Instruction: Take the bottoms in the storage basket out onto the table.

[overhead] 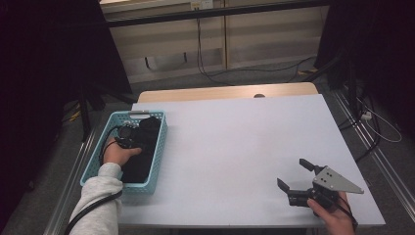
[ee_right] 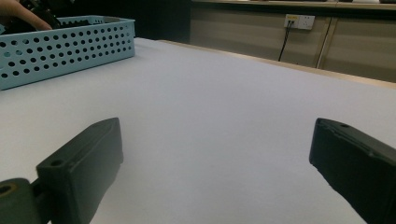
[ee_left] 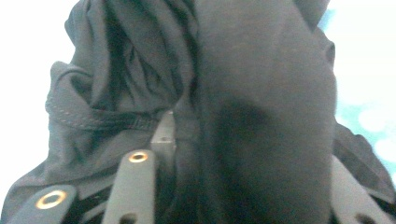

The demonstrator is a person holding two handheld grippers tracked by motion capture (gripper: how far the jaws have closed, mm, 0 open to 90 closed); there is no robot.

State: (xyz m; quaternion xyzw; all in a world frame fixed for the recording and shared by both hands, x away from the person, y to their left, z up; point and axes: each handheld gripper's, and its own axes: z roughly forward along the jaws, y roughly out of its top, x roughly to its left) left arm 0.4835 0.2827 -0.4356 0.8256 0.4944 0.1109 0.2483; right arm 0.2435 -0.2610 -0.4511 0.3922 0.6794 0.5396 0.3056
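Observation:
A light blue perforated basket (overhead: 159, 147) stands at the table's left edge with a black cloth (overhead: 147, 134) bunched inside it. My left gripper (overhead: 133, 136) reaches down into the basket. In the left gripper view a thick fold of the dark cloth (ee_left: 261, 116) fills the gap between the jaws, and my left gripper (ee_left: 238, 161) is shut on it. My right gripper (overhead: 292, 173) rests low at the table's front right. It is open, with bare white tabletop between its jaws (ee_right: 217, 154).
The white tabletop (overhead: 235, 142) spreads between the basket and the right hand. In the right gripper view the basket (ee_right: 60, 46) stands at the far left with a hand (ee_right: 18, 11) over it. Cables and a wall socket (ee_right: 299, 21) lie behind the table.

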